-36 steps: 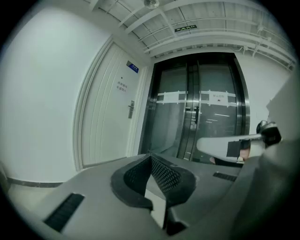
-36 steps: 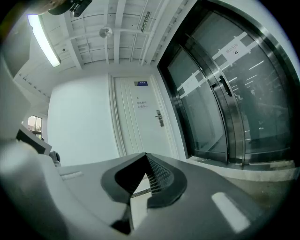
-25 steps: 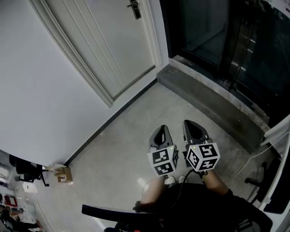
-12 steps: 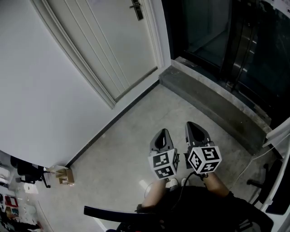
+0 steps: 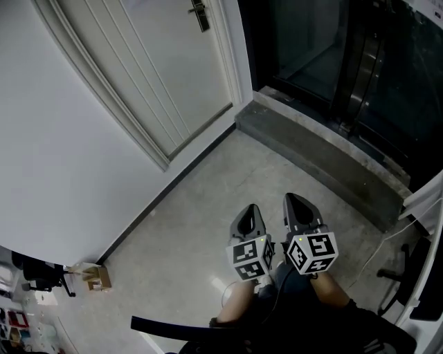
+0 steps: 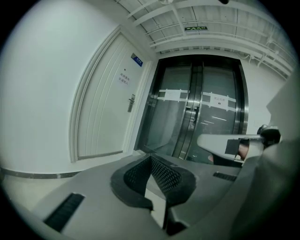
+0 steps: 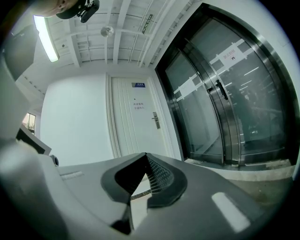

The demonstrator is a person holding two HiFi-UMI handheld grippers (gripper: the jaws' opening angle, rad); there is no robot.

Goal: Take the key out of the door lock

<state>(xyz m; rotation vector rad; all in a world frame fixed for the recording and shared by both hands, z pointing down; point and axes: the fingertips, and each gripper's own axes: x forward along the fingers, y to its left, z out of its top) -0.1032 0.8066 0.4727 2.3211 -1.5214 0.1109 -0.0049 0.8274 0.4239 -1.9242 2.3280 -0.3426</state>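
A white panelled door (image 5: 159, 69) stands closed at the far left, its dark handle and lock plate (image 5: 199, 15) near the top edge of the head view. Any key there is too small to make out. The handle (image 6: 131, 102) shows far off in the left gripper view, and the handle (image 7: 155, 120) also in the right gripper view. My left gripper (image 5: 248, 220) and right gripper (image 5: 296, 206) are held side by side low over the concrete floor, far from the door. Both are shut and hold nothing.
Dark glass doors (image 5: 332, 55) fill the right, behind a raised concrete sill (image 5: 325, 152). A white wall (image 5: 62, 152) runs along the left, with a small cardboard box (image 5: 97, 276) at its base. A white cable (image 5: 387, 238) lies at the right.
The head view has shifted a little, so the door handle sits slightly further left. Both grippers sit slightly lower in the frame, still side by side and shut.
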